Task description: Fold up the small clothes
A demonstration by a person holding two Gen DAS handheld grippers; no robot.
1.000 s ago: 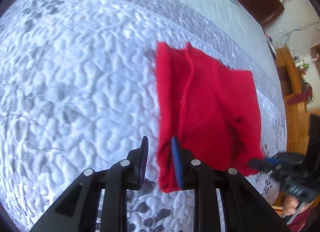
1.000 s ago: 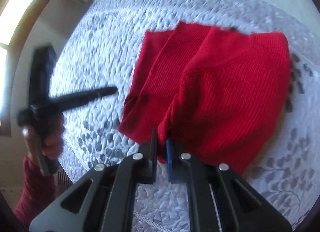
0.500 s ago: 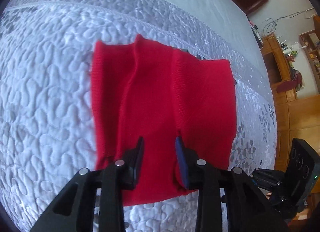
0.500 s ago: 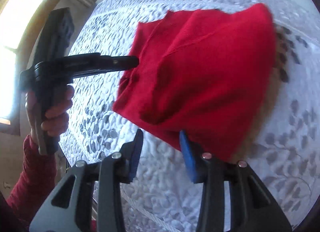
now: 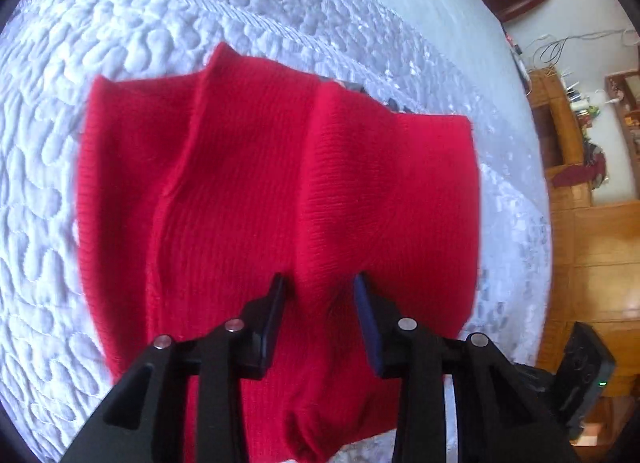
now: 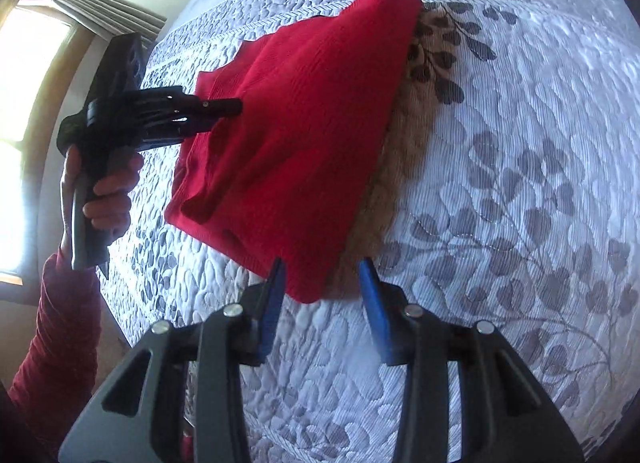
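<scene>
A red knit garment [image 5: 280,203] lies folded on the quilted bedspread [image 5: 80,43]. In the left wrist view my left gripper [image 5: 320,295] is open just above the garment's near part, with a raised fold of cloth between the jaws. In the right wrist view the garment [image 6: 304,135] lies ahead, and my right gripper [image 6: 322,279] is open with the garment's near corner between its fingertips, not clamped. The left gripper [image 6: 236,105] shows there too, over the garment's left side.
The bedspread [image 6: 520,183] is white with grey leaf patterns. Wooden furniture [image 5: 584,223] stands past the bed's right edge. A window with a curtain [image 6: 48,63] is at the left. The right gripper's body [image 5: 580,379] shows at the lower right of the left wrist view.
My right gripper has opened and let go of the garment's edge, and the fold has dropped flat. My left gripper has moved in over the garment from its left edge.
</scene>
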